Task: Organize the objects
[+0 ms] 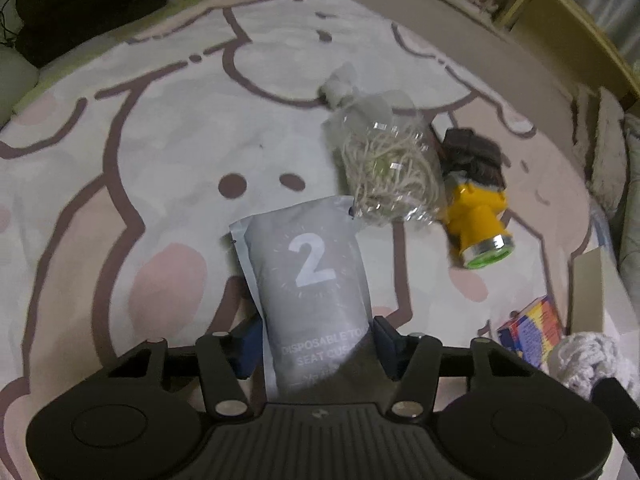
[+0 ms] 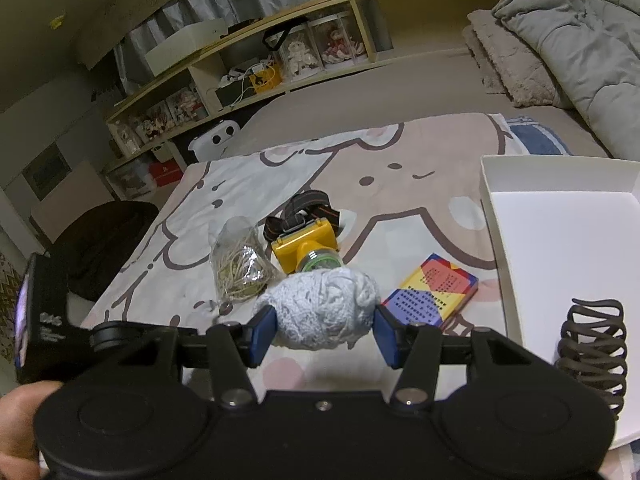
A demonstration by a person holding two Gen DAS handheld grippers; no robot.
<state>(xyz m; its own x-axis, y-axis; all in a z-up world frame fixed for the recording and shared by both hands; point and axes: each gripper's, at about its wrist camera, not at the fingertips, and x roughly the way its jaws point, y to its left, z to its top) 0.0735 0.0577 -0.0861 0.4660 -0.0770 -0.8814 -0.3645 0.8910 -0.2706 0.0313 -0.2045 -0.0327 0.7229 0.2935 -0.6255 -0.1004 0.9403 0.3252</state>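
Left tool clamps the grey pouch marked 2, above the blanket. Only the right view shows the right tool gripping the yarn ball, the white tray and coil.

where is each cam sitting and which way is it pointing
Left wrist: on the left gripper, facing down at the cartoon blanket; its fingers clamp a grey pouch.
Right wrist: on the right gripper, facing the shelf and white tray; fingers around a yarn ball.
Shared: headlamp, noodle bag, colourful box.
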